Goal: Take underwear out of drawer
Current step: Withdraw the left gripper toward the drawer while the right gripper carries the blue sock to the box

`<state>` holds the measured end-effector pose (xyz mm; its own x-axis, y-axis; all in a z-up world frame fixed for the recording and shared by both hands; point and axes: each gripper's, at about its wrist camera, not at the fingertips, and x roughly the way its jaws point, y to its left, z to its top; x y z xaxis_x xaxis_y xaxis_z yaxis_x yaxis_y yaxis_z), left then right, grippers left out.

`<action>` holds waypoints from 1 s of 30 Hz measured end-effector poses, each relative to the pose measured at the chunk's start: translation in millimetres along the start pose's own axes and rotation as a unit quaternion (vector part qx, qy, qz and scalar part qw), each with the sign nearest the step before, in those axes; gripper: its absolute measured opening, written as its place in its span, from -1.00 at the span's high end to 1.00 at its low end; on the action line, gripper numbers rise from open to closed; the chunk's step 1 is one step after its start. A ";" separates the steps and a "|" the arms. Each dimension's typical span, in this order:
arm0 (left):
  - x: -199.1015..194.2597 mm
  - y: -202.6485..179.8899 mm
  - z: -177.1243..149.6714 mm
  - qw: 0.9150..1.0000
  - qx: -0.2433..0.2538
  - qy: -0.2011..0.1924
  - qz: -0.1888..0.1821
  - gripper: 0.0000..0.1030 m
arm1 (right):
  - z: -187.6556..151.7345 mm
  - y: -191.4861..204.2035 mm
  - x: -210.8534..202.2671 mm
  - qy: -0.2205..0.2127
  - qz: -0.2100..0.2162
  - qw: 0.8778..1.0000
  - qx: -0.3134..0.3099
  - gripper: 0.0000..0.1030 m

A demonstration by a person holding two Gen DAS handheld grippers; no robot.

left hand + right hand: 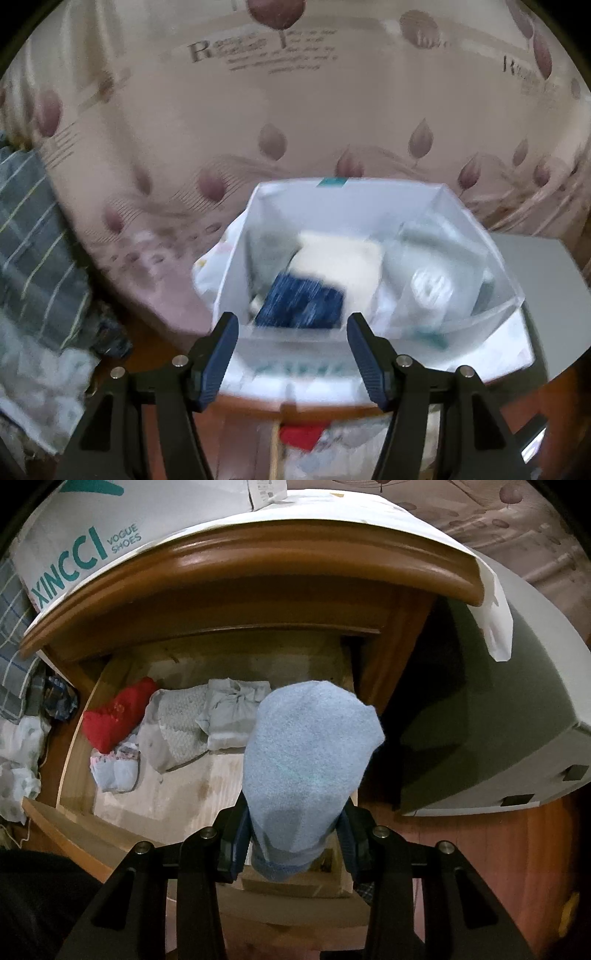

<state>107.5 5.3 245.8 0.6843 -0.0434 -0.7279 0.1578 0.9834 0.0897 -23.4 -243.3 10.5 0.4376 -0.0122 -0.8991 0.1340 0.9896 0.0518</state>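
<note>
Gripping blue underwear above drawer, right tongs

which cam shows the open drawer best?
Right wrist: it looks down into the open drawer, with folded clothes and bare wooden bottom visible. Left wrist catches only a blurred sliver of it between its fingers, including something red.

A light blue piece of underwear is pinched at its bottom end and sticks up, soft and rounded, above the open wooden drawer. Down in the drawer lie more folded pieces side by side: a red one on the left, a small white and pink one just below it, a grey knit one, and a pale grey one.
</note>
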 end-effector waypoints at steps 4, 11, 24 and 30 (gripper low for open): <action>-4.6 1.6 -40.3 1.000 0.001 0.008 0.011 -0.22 | 1.3 -0.9 -0.9 -0.003 0.005 1.000 0.005 0.26; 5.7 11.6 -103.7 0.999 -0.042 0.027 0.009 -0.22 | 2.5 -0.5 -8.2 -0.024 0.001 1.000 0.004 0.26; 38.2 37.1 -168.0 0.992 -0.113 0.040 0.033 -0.22 | 7.1 -1.9 -31.1 -0.082 0.011 0.997 -0.003 0.26; 50.6 48.2 -183.9 0.990 -0.120 0.036 0.066 -0.22 | 10.3 1.3 -37.6 -0.070 0.011 0.997 -0.014 0.26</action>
<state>18.8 83.0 88.3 0.6330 0.0933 -0.7685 -0.1099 0.9935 0.0301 -30.5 -243.0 48.9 0.5600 -0.0078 -0.8285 0.0990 0.9934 0.0575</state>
